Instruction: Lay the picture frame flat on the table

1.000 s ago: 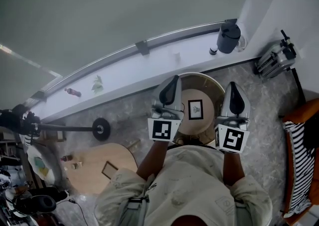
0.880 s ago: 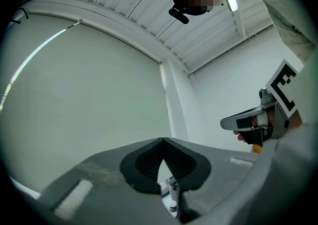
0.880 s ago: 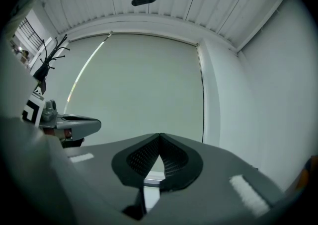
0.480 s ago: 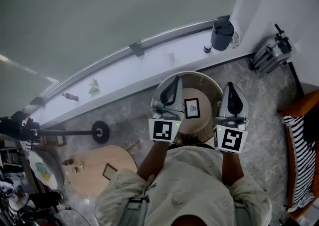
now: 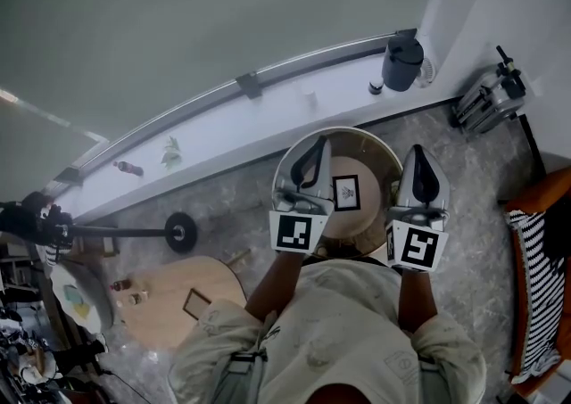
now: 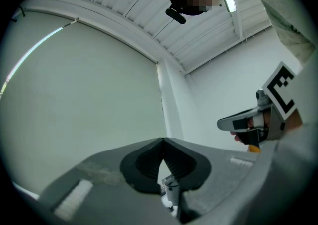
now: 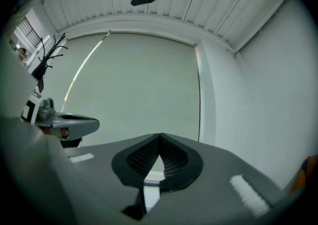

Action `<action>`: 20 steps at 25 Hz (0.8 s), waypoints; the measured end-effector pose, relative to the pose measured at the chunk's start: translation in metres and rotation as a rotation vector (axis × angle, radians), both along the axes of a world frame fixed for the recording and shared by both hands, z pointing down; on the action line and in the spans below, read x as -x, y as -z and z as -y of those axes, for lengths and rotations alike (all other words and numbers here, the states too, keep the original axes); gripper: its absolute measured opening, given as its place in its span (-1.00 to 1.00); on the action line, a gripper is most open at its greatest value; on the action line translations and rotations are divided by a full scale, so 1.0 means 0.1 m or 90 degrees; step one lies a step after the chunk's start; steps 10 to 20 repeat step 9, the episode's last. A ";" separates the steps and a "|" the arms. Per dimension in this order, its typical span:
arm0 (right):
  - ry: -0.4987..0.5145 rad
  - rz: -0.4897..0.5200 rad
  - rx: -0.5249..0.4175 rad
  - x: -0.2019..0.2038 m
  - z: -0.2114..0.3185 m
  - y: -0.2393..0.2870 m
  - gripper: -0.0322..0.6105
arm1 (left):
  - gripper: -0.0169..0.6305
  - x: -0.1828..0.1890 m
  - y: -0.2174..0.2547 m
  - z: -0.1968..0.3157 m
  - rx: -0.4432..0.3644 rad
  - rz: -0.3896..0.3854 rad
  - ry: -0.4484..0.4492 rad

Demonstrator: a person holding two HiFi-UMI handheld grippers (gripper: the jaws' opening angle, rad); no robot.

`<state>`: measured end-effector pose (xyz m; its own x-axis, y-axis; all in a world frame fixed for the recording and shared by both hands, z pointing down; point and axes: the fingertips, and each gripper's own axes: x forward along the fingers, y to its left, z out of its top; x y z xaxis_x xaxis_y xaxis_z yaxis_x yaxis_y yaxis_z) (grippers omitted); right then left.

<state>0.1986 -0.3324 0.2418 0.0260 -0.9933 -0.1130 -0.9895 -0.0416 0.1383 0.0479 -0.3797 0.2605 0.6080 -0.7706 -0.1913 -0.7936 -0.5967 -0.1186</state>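
Observation:
The picture frame [image 5: 346, 193], small with a black border and a white mat, is on the round wooden table [image 5: 370, 154] below me, its face showing from above. Whether it lies flat or leans I cannot tell. My left gripper [image 5: 313, 151] is raised left of the frame, my right gripper [image 5: 419, 158] right of it, both above the table and apart from the frame. In the left gripper view the jaws [image 6: 162, 143] meet with nothing between them. The right gripper's jaws [image 7: 160, 137] are likewise shut and empty. Both gripper views point up at the wall and ceiling.
A dark jug [image 5: 403, 61] stands on the white window ledge [image 5: 268, 117]. A striped chair [image 5: 538, 286] is at the right, a folded metal trolley [image 5: 489, 97] at the far right. A wooden board [image 5: 183, 300] and a stand with a round base [image 5: 181, 233] lie at the left.
Only the head camera has swayed slightly. Both grippers stay raised and shut on either side of the frame, which has not moved.

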 end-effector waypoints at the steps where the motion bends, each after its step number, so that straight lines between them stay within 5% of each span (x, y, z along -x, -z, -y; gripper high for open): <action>1: -0.002 0.000 -0.001 -0.01 0.01 0.01 -0.90 | -0.94 0.00 0.00 0.00 0.000 0.002 -0.001; 20: -0.008 -0.006 0.008 -0.01 0.00 0.00 -0.90 | -0.94 -0.01 0.04 -0.01 -0.008 0.006 -0.008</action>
